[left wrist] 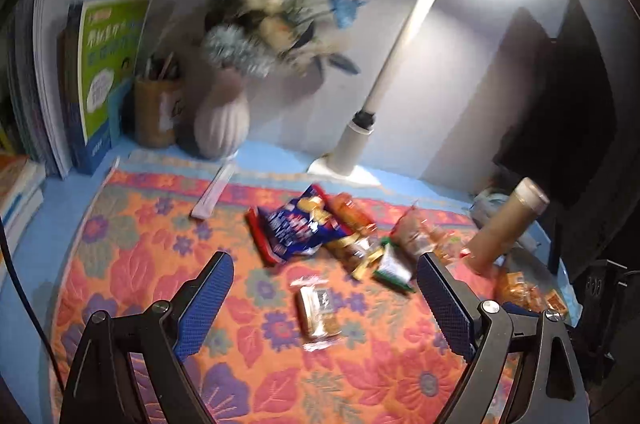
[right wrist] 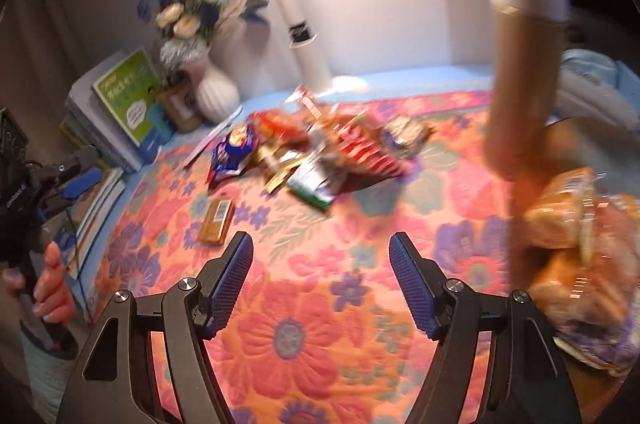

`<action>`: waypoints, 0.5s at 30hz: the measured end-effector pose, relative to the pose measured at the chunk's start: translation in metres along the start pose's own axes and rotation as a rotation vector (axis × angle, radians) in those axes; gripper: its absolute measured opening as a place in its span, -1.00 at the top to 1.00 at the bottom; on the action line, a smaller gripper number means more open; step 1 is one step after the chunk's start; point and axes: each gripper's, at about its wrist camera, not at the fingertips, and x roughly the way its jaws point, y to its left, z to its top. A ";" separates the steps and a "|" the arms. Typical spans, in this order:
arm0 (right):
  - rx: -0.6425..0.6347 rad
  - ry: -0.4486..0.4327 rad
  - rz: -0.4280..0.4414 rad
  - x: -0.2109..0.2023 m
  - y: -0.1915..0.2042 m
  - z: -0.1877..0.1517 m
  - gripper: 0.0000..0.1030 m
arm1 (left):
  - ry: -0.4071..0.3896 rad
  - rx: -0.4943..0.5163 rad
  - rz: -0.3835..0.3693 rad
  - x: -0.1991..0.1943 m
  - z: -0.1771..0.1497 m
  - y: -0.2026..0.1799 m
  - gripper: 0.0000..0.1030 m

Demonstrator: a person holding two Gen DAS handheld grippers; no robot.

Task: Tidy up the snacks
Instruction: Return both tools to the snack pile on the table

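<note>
Both claws hang empty above the floral cloth: the left gripper gapes wide, the right gripper about half open, nothing between either pair of pads. The snacks lie heaped mid-cloth, one wrapped bar apart, just ahead of the left claw. Best to take that loose bar first, pads straddling its short sides (thin wrapper, likely slippery). A tall tube and a bread bag crowd the right side; vase and lamp stand behind.
</note>
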 end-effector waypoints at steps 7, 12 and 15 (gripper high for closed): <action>0.096 0.125 -0.014 0.073 0.005 0.009 -0.36 | 0.190 0.022 0.014 0.096 -0.037 0.002 -0.77; 0.180 0.127 -0.038 0.100 0.000 0.023 -0.37 | 0.256 0.102 0.032 0.138 -0.054 -0.014 -0.77; 0.219 0.117 -0.062 0.113 -0.002 0.032 -0.37 | 0.262 0.166 0.076 0.145 -0.059 -0.025 -0.77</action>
